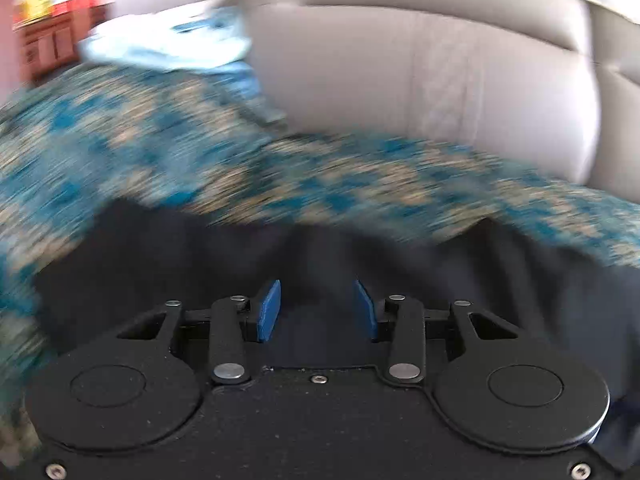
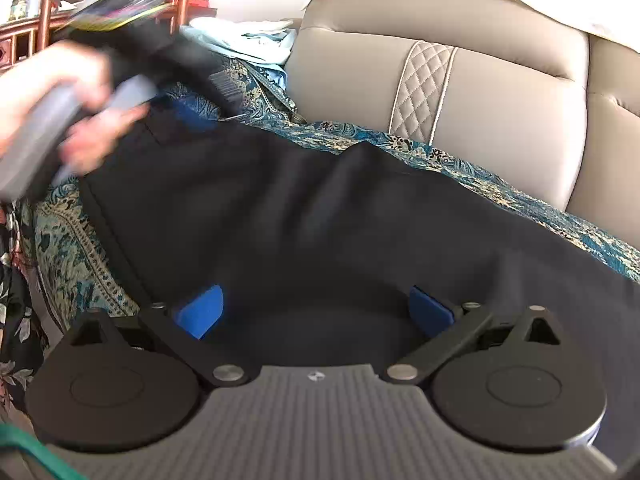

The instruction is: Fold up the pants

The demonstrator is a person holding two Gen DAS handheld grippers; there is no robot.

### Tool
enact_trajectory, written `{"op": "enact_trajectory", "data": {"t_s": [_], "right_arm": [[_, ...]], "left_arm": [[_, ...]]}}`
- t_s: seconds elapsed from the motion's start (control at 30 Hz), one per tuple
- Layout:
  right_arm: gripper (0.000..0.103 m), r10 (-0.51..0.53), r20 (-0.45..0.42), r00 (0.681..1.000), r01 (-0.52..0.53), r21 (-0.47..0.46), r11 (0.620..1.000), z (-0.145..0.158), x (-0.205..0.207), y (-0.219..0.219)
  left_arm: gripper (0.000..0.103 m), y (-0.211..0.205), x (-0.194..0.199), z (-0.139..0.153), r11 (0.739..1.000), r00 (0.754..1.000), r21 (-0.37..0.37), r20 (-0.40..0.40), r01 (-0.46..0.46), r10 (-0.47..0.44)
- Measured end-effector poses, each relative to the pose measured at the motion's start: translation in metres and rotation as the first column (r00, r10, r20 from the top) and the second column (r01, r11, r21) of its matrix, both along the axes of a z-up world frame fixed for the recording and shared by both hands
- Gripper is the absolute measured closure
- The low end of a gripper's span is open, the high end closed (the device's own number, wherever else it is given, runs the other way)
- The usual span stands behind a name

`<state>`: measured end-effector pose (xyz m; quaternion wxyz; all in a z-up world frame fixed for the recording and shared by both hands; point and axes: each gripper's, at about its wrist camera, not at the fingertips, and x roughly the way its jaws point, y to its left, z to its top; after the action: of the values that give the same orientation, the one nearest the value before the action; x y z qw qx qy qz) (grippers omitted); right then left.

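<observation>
L tool [image 1: 318,308] view blurred; pants [image 2: 320,220] maybe ungripped between pads.

Beige sofa [image 2: 500,92], teal paisley throw [image 2: 72,256]; wooden shelving [image 2: 24,40] perhaps.

Left view motion-blurred; hand [image 2: 60,120] smeared; pants [image 2: 320,220] cut off right

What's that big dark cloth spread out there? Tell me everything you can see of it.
The pants are black, of smooth, thin-looking woven fabric. They lie spread and rumpled, with soft creases and a raised fold, over a blue-and-cream patterned throw on a beige sofa. A stitched edge runs along their left side. Both grippers sit low over them; whether the pads touch the cloth cannot be told.
</observation>
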<state>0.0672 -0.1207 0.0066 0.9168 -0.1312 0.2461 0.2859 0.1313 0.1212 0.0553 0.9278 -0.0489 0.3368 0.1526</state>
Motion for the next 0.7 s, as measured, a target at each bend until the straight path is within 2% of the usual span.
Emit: {"op": "enact_trajectory", "data": {"t_s": [0.1, 0.2, 0.3, 0.47, 0.7], "right_arm": [[0.0, -0.004, -0.005, 1.0, 0.004, 0.01, 1.0, 0.0, 0.002, 0.0], [0.0, 0.0, -0.002, 1.0, 0.0, 0.014, 1.0, 0.0, 0.002, 0.002], [0.0, 0.008, 0.003, 1.0, -0.008, 0.019, 1.0, 0.0, 0.001, 0.004], [0.0, -0.002, 0.011, 1.0, 0.001, 0.038, 0.999, 0.004, 0.002, 0.001], [0.0, -0.151, -0.015, 0.988, 0.152, 0.058, 0.987, 0.007, 0.02, -0.023]], "left_arm": [[0.065, 0.031, -0.029, -0.011, 0.993, 0.993, 0.009, -0.02, -0.118, 0.118], [0.064, 0.056, -0.051, -0.024, 0.981, 0.979, 0.022, -0.054, -0.194, 0.195], [0.064, 0.065, -0.063, -0.027, 0.979, 0.979, 0.028, -0.036, -0.2, 0.201], [0.064, 0.07, -0.065, -0.025, 0.976, 0.976, -0.002, -0.035, -0.217, 0.217], [0.064, 0.066, -0.06, -0.028, 0.977, 0.976, 0.018, -0.034, -0.214, 0.215]]}}
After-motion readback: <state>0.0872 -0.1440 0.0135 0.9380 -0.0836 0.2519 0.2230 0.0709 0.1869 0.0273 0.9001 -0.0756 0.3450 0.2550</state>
